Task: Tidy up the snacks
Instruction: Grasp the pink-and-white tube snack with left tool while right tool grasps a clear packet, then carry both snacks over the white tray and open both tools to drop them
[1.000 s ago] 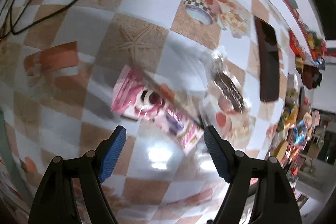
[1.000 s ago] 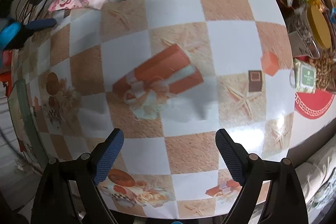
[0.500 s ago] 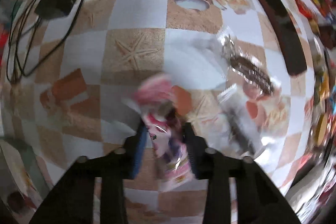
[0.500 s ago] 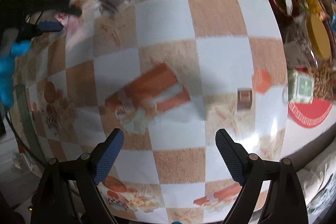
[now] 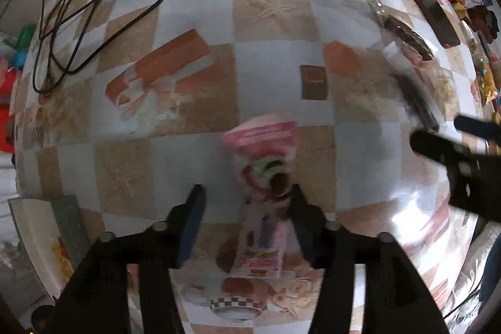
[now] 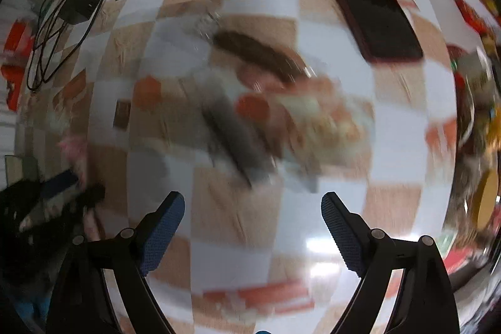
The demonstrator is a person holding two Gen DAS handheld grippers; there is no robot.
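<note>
The left gripper (image 5: 244,215) points straight down over the checked bench (image 5: 194,8), its fingers having just been opening, with the pink snack packet (image 5: 263,193) between them, against the right finger and clear of the left; it looks released rather than gripped. The right gripper (image 6: 252,227), fingers spread wide and empty, hangs over two dark wrapped snack bars (image 6: 238,143), probably lining up for one. A black phone (image 6: 366,5) lies nearby.

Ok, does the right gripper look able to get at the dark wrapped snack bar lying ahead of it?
Probably yes. The right gripper is open and empty, and the dark snack bar lies bare on the tablecloth ahead of its fingers, nothing covering it, though blur hides detail.
</note>
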